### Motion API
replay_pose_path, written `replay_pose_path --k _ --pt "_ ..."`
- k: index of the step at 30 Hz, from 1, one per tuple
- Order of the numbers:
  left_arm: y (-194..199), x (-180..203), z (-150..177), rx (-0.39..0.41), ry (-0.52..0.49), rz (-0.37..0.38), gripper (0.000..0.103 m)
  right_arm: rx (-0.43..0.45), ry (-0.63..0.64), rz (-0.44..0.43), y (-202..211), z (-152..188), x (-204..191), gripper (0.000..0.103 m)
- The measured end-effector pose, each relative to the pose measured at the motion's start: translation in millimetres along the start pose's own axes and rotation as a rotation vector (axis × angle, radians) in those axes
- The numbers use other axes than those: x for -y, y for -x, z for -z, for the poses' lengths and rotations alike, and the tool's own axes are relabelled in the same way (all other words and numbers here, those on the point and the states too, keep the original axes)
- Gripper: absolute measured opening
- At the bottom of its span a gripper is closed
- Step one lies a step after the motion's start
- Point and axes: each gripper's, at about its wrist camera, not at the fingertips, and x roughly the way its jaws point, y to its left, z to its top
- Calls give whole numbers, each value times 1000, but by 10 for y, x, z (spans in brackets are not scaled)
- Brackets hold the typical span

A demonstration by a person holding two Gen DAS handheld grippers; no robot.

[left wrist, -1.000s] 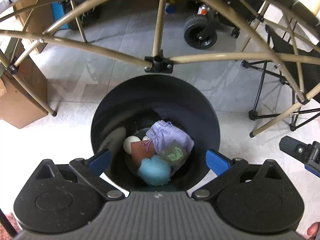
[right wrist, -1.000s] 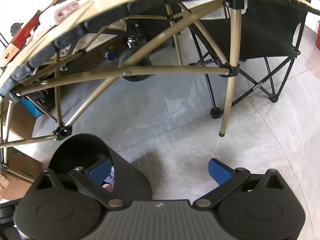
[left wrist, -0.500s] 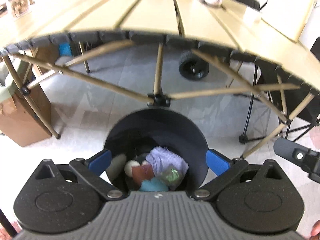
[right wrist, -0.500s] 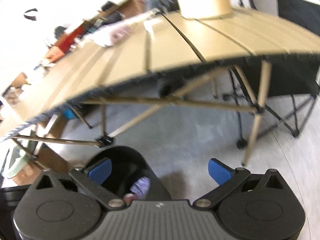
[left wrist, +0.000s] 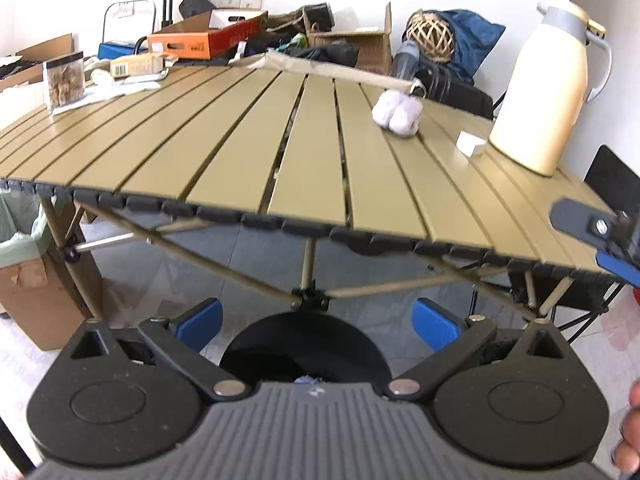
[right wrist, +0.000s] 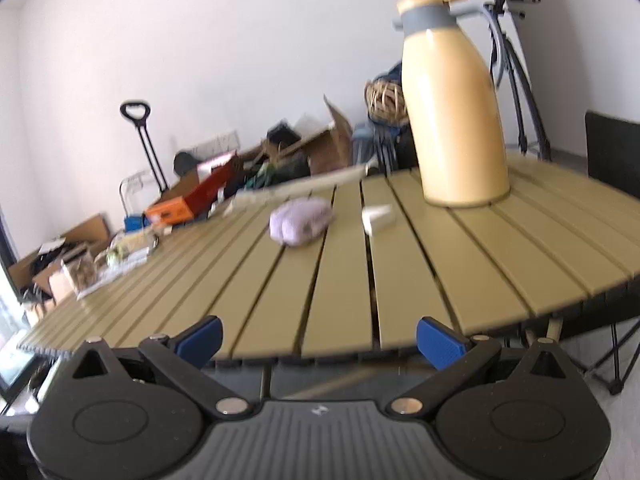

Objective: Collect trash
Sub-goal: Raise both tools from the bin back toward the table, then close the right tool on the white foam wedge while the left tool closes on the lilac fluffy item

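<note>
Trash on the slatted table [left wrist: 248, 148] consists of a pale lilac crumpled wad [left wrist: 398, 114] and a small white piece [left wrist: 471, 143] lying just beside the cream thermos jug [left wrist: 548, 92], both items confirmed in the right wrist view. Only the left wrist view shows the black bin [left wrist: 306, 350] on the floor under the table's near edge, with a scrap of lilac visible inside it. The left gripper [left wrist: 316, 322] is held level above the bin, the right gripper [right wrist: 318, 338] level at the table's edge facing the wad; on each, the blue-tipped fingers are spread wide with nothing between them.
</note>
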Motion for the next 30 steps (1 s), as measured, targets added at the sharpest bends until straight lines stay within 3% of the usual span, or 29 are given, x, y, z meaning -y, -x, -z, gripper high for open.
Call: replay_pose_path --k 12,20,26,30 --pt "112 203 -696 146 -66 -43 103 189 -97 56 -370 -595 123 103" --pt "-59 394 -1086 166 -106 -59 103 143 -50 106 -906 -1020 243 103" --pt "-380 502 -1398 139 -114 -71 103 -28 -20 149 -1464 -1177 359 103" --pt "-622 543 -1587 134 -123 -100 103 -86 18 185 -1799 -1207 333 102"
